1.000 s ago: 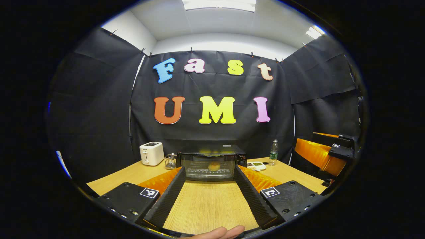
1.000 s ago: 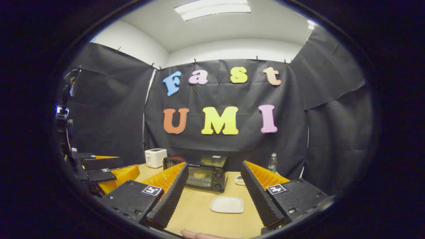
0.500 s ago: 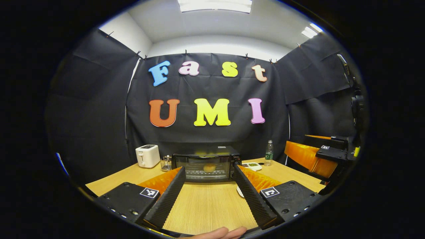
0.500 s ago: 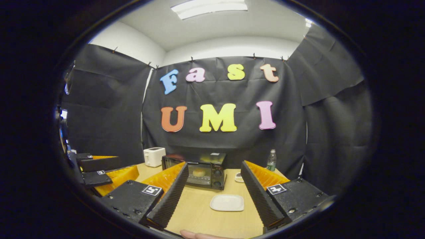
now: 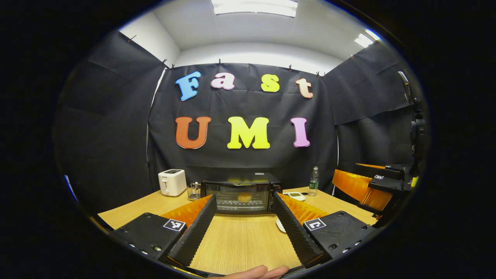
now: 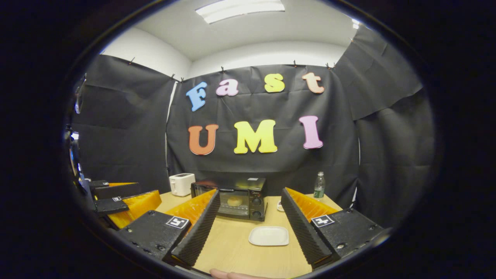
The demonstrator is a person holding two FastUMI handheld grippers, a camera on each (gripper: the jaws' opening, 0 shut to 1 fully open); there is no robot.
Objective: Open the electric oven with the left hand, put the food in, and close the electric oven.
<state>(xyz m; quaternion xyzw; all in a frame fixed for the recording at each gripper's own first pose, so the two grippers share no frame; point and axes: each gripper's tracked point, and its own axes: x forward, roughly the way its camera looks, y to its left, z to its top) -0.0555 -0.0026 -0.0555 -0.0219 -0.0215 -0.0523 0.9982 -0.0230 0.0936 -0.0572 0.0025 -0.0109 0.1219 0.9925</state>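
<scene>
Oven [image 5: 242,192] beyond spread left fingers [image 5: 197,228]

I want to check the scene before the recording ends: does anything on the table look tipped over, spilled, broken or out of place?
Nothing stands out. The black electric oven stands level with its glass door shut and the round bun inside. The white rectangular plate lies flat and bare on the wooden table. The white toaster and clear water bottle stand upright.

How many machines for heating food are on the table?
2. The black electric oven stands mid-table at the back with its door shut and the food inside. The white toaster stands to the left of it, near the wall. Others may be hidden.
</scene>
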